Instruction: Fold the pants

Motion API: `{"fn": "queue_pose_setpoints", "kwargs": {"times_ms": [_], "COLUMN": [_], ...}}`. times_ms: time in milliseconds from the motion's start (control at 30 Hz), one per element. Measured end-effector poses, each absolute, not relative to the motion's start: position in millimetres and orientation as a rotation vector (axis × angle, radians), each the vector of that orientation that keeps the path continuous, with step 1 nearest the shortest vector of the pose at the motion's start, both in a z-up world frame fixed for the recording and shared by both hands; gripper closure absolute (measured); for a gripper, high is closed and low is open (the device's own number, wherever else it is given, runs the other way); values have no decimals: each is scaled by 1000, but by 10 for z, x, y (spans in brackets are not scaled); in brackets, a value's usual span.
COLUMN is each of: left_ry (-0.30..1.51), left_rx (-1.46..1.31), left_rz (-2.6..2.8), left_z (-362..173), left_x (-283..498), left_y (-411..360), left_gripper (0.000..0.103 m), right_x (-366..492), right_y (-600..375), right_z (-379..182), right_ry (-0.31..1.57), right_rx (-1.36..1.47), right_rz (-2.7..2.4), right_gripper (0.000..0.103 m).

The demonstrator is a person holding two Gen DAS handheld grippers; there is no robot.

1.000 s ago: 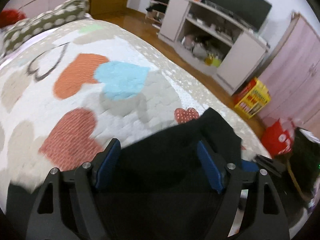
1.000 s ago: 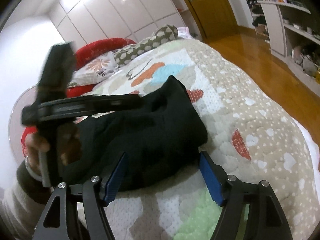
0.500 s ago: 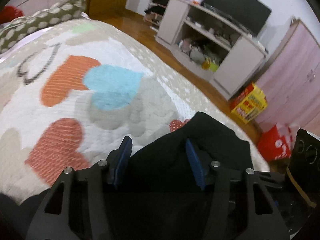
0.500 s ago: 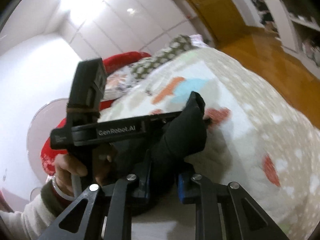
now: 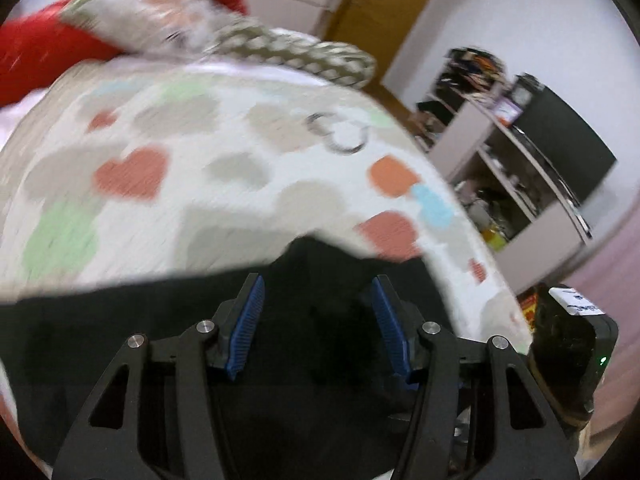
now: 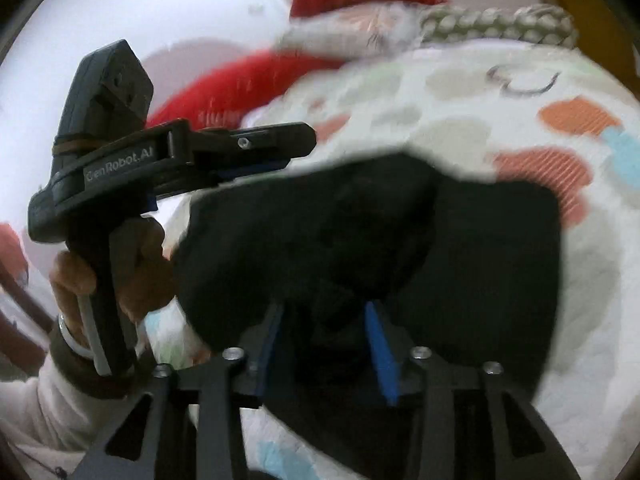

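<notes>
Black pants (image 6: 400, 248) lie bunched and partly doubled over on a white bedspread (image 6: 460, 92) with coloured hearts. My right gripper (image 6: 326, 324) has its blue pads partly closed on a fold of the black fabric. My left gripper (image 5: 318, 308) stands with its pads apart over the black pants (image 5: 304, 280). In the right wrist view it (image 6: 256, 152) is held by a hand at the pants' left edge, lifted above the cloth, with no fabric visibly in it.
Red and patterned pillows (image 5: 200, 24) lie at the head of the bed. A grey shelf unit (image 5: 516, 184) with a dark TV stands to the right on a wooden floor. Both views are motion-blurred.
Both grippers swung toward the head of the bed. The left gripper opened wider over the pants. The right gripper stays gripped on the fabric it closed on half a second ago.
</notes>
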State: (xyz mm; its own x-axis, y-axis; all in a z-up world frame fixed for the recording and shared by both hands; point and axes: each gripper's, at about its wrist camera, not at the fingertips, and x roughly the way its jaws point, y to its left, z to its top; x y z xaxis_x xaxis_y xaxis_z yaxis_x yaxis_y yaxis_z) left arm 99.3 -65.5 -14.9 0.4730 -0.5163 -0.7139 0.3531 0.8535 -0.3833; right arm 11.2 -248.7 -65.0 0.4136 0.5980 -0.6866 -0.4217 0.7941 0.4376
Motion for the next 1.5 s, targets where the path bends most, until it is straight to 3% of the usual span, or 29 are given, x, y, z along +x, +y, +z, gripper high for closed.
{"fn": "queue_pose_setpoints", "kwargs": {"times_ms": [267, 467, 600, 967, 1200, 1500], "left_ry": [951, 894, 956, 983, 977, 968], "left_rx": [-248, -125, 8, 17, 1, -65], "left_rz": [-521, -560, -521, -463, -455, -409], "left_z": [-299, -218, -469, -569, -567, -472], "left_x": [681, 563, 574, 311, 249, 191], "left_y": [-504, -937, -1199, -644, -617, -447], "left_gripper": [46, 46, 44, 44, 44, 44], "right_x": [-164, 62, 143, 196, 449, 198], "right_y": [-3117, -3014, -3003, -2670, -2203, -2238], "right_z": [-362, -514, -528, -427, -717, -426], "right_ry": [773, 821, 832, 846, 920, 872], "right_rx": [341, 253, 248, 96, -38, -102], "right_rz": [532, 415, 387, 459, 474, 420], "right_gripper": [55, 55, 55, 55, 54, 54]}}
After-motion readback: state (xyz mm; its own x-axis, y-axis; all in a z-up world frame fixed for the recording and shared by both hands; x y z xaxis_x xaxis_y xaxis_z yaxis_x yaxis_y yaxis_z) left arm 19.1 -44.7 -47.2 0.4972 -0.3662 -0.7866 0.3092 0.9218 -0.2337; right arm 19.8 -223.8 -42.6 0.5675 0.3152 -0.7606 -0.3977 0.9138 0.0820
